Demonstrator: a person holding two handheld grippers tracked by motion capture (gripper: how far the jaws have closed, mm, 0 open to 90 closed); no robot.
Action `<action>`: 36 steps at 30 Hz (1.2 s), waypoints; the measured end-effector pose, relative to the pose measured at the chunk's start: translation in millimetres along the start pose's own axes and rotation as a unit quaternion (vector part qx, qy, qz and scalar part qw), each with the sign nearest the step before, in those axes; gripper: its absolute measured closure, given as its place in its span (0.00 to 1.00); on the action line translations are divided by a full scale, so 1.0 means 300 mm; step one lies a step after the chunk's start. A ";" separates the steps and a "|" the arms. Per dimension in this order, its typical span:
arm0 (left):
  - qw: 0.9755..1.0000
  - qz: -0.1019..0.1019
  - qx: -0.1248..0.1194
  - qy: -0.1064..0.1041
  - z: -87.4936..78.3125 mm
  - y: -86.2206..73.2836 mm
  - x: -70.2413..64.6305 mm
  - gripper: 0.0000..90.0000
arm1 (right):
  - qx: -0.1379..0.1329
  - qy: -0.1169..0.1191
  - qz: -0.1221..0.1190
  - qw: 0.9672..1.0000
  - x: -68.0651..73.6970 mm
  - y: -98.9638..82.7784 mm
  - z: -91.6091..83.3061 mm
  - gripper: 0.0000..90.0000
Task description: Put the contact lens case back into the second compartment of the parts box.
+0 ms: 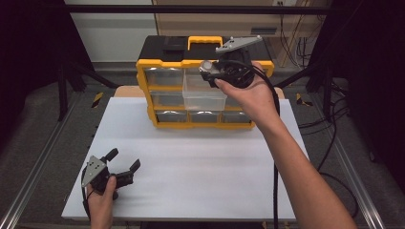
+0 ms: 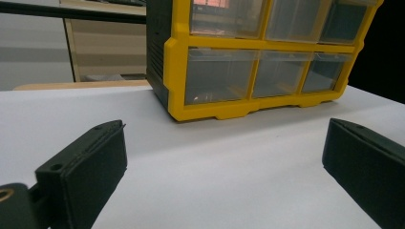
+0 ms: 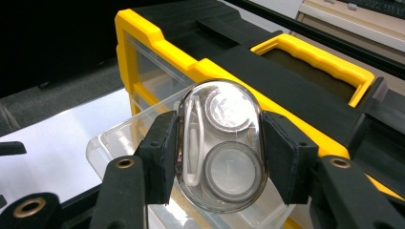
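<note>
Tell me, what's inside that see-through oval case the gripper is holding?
Inside the clear oval case, clamped by the right gripper, sit two round silvery discs, one above the other, with a thin white piece beside them. What they are, I cannot tell; the back is hidden.

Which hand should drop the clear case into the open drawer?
Right. The right tool already grips the clear case just above the open drawer; the left tool sits open, far back on the table.

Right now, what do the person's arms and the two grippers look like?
Both forearms are bare, no sleeves in the high view. The left gripper and the right gripper are black, each with two blocky padded fingers and brass-coloured rivets at the joints. Each carries a grey three-cornered plate with small holes. A black cable trails from the right one along the forearm.
</note>
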State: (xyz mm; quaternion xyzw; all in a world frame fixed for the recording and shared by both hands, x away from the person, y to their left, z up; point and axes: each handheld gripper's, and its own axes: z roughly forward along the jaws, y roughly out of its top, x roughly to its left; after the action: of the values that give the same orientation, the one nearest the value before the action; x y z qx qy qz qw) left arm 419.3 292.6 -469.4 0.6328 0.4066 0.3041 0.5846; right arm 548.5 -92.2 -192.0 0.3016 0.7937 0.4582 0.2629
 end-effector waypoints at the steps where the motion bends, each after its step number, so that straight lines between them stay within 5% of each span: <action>1: 1.000 0.000 0.000 0.000 0.000 0.000 -0.001 0.01 | 0.004 0.002 -0.003 1.000 0.003 0.000 0.004 0.55; 29: 1.000 0.008 0.004 -0.002 0.007 -0.001 -0.012 0.01 | 0.041 0.015 -0.020 0.999 0.029 -0.008 0.051 0.55; 36: 1.000 0.008 0.006 -0.007 0.011 -0.002 -0.017 0.01 | 0.041 0.013 -0.003 0.999 0.021 -0.009 0.053 0.51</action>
State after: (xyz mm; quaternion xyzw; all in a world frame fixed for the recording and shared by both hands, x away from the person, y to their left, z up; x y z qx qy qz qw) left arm 419.7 286.5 -469.9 0.6417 0.3993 0.3021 0.5810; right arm 554.6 -79.7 -202.5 0.3035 0.8159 0.4288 0.2415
